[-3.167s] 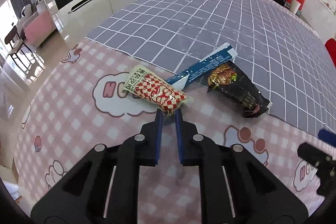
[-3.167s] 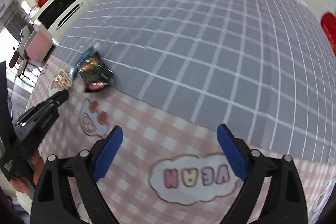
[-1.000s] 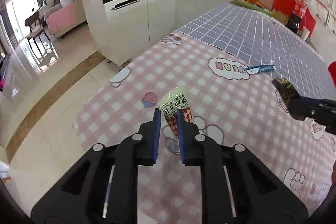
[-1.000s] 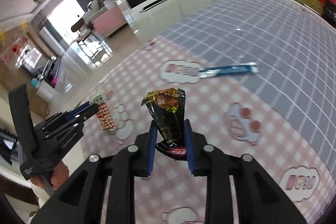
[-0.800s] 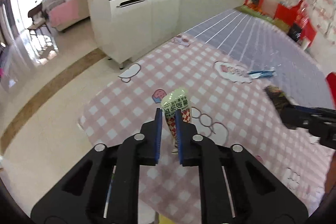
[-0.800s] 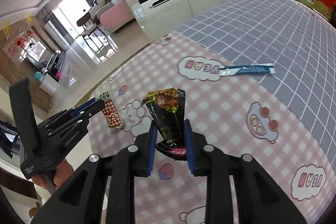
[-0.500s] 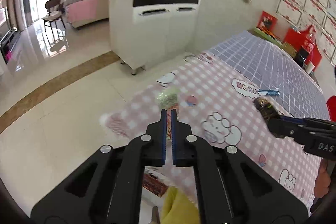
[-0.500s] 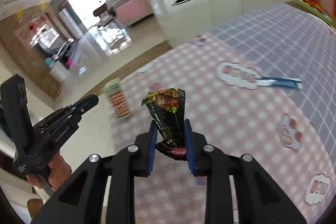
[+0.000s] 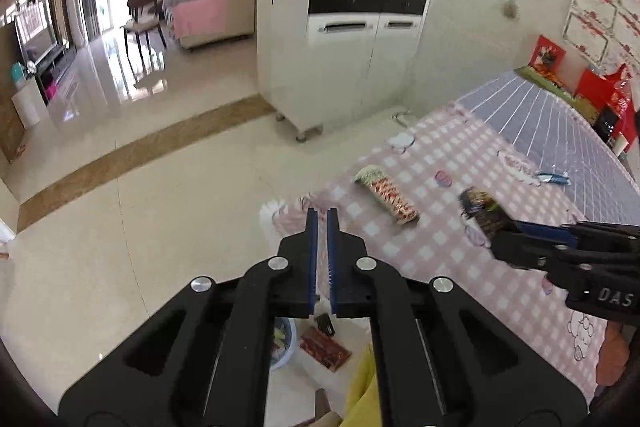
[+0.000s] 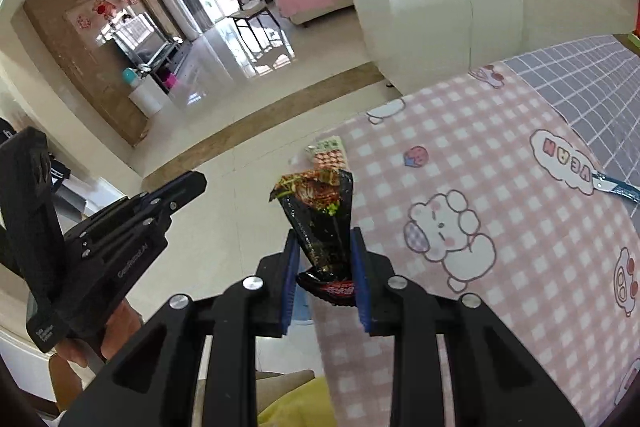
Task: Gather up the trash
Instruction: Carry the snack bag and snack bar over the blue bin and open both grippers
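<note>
Left wrist: left gripper (image 9: 322, 215) fingers narrow, empty; red-checked wrapper (image 9: 387, 195) up-right, airborne; right gripper (image 10: 325, 247) clamps black wrapper (image 10: 322, 211).

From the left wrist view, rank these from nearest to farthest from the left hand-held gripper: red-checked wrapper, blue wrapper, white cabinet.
1. Red-checked wrapper: on the pink cloth, just ahead and right of the left hand-held gripper.
2. Blue wrapper: far right, at the grey cloth's edge.
3. White cabinet: across the floor, straight ahead.

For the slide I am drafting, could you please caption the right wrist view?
Right gripper grips a black snack wrapper at the pink checked tablecloth's edge; a red-checked wrapper lies beyond.
</note>
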The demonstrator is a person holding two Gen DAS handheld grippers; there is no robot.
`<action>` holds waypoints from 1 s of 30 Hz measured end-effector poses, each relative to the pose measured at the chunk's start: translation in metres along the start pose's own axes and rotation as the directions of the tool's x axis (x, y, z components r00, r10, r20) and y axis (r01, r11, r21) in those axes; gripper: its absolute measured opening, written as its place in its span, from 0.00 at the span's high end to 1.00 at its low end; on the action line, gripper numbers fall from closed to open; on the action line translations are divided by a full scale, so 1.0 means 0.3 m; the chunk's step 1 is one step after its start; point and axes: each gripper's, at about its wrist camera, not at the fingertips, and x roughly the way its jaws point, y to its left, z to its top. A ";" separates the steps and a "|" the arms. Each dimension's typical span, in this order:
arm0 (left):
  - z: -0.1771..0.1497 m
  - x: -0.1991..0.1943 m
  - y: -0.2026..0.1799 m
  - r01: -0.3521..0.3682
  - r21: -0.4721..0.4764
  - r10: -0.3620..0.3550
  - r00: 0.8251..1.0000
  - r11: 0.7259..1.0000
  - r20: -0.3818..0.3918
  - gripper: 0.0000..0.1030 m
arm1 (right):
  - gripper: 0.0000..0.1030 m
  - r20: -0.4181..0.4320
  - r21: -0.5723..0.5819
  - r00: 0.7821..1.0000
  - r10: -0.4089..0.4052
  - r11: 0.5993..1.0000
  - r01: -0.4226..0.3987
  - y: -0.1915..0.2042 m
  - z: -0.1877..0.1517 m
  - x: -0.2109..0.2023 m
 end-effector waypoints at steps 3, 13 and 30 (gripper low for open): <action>0.000 0.052 -0.001 0.028 -0.026 -0.029 0.999 0.999 -0.020 0.32 | 0.76 -0.005 0.021 0.999 -0.037 0.999 0.037 -0.047 -0.004 0.005; 0.042 0.222 -0.195 -0.020 0.064 0.022 0.999 0.998 -0.040 0.32 | 0.76 -0.024 0.092 0.994 -0.110 0.990 0.112 -0.246 0.005 0.014; 0.046 0.225 -0.144 -0.069 -0.012 0.068 0.996 0.998 -0.055 0.89 | 0.76 -0.005 0.096 0.996 -0.086 0.992 0.086 -0.309 0.083 0.029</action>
